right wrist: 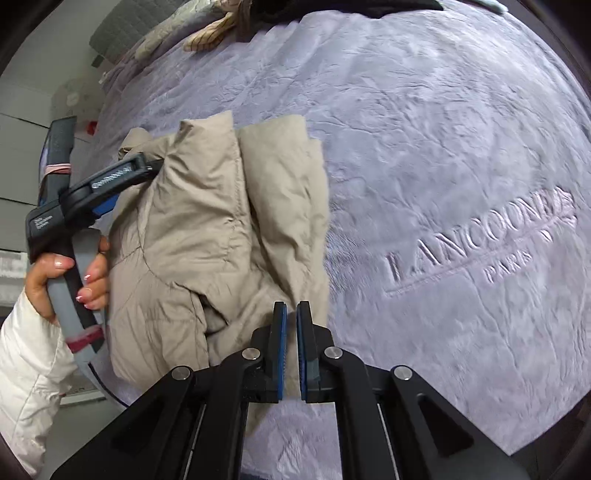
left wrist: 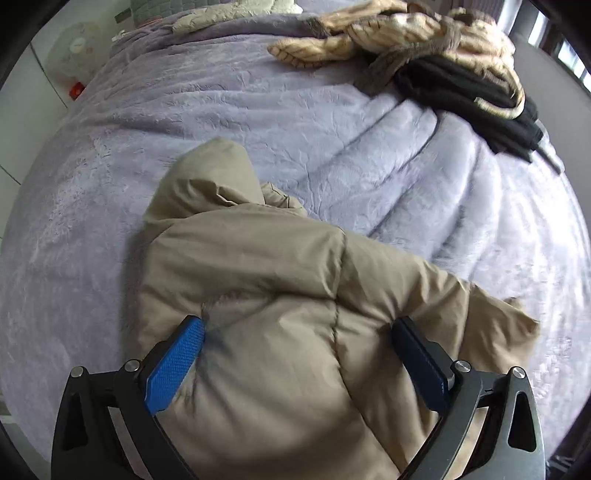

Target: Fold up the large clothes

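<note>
A beige puffer jacket (left wrist: 266, 280) lies folded in a bundle on the lilac bed blanket (left wrist: 295, 122). My left gripper (left wrist: 297, 326) is open, its blue pads spread wide over the jacket's near end and pressing on it. In the right wrist view the jacket (right wrist: 207, 236) lies at the left and the left gripper (right wrist: 147, 166) rests on its far left edge. My right gripper (right wrist: 291, 308) is shut with only a thin gap between the pads, empty, just above the jacket's near right corner.
A pile of tan striped and black clothes (left wrist: 424, 48) lies at the bed's far right. The blanket (right wrist: 443, 166) carries embossed lettering (right wrist: 476, 240) to the right of the jacket. The person's hand and white sleeve (right wrist: 33, 332) are at the left. Pillows (left wrist: 166, 11) lie at the far end.
</note>
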`<state>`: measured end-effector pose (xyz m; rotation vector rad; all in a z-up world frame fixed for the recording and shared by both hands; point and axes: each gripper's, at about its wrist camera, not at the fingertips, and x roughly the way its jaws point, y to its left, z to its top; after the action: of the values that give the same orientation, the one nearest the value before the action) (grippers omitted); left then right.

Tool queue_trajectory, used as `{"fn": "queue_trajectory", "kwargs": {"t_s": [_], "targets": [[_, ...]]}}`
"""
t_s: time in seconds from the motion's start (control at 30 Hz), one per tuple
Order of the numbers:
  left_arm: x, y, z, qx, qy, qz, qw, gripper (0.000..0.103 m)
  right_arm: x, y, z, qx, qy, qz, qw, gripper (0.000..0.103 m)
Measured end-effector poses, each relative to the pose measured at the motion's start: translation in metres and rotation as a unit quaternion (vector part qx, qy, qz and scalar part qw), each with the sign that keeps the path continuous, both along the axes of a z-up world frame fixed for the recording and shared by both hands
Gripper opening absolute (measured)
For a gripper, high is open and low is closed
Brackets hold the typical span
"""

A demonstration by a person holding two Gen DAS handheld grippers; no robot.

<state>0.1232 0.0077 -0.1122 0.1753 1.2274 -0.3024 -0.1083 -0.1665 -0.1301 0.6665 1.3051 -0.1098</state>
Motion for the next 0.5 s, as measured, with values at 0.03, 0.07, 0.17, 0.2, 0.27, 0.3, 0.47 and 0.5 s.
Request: {"fn": "queue_trajectory", "kwargs": {"t_s": [0.03,0.07,0.17,0.2,0.27,0.3,0.47,0.5], "targets": [[-0.006,0.005,0.009,-0.009,-0.001,-0.002,1.0000,0.102,-0.004,0.000,0.004,-0.004,-0.002,0.000,1.000,0.006],[-0.014,0.011,0.018,-0.018,-0.002,-0.007,0.9998,0.102,-0.008,-0.001,0.008,-0.006,-0.003,0.000,1.000,0.006],[-0.039,0.026,0.037,-0.024,-0.007,-0.021,0.9995,0.102,-0.017,0.001,0.017,-0.018,-0.007,-0.008,1.000,0.006],[-0.049,0.032,0.043,-0.026,-0.008,-0.026,0.9993,0.102,-0.024,0.000,0.021,-0.018,-0.008,-0.010,1.000,0.006],[-0.068,0.044,0.051,-0.029,-0.007,-0.031,0.9991,0.102,-0.033,0.001,0.029,-0.020,-0.012,-0.013,1.000,0.007],[-0.079,0.051,0.055,-0.031,-0.005,-0.031,0.9990,0.102,-0.034,0.003,0.032,-0.022,-0.013,-0.013,1.000,0.007],[-0.125,0.079,0.062,-0.028,0.011,-0.033,0.9990,0.102,-0.026,0.017,0.038,-0.031,-0.013,-0.010,0.999,0.007],[-0.133,0.085,0.064,-0.026,0.013,-0.032,0.9991,0.102,-0.028,0.019,0.041,-0.033,-0.013,-0.007,0.999,0.007]]}}
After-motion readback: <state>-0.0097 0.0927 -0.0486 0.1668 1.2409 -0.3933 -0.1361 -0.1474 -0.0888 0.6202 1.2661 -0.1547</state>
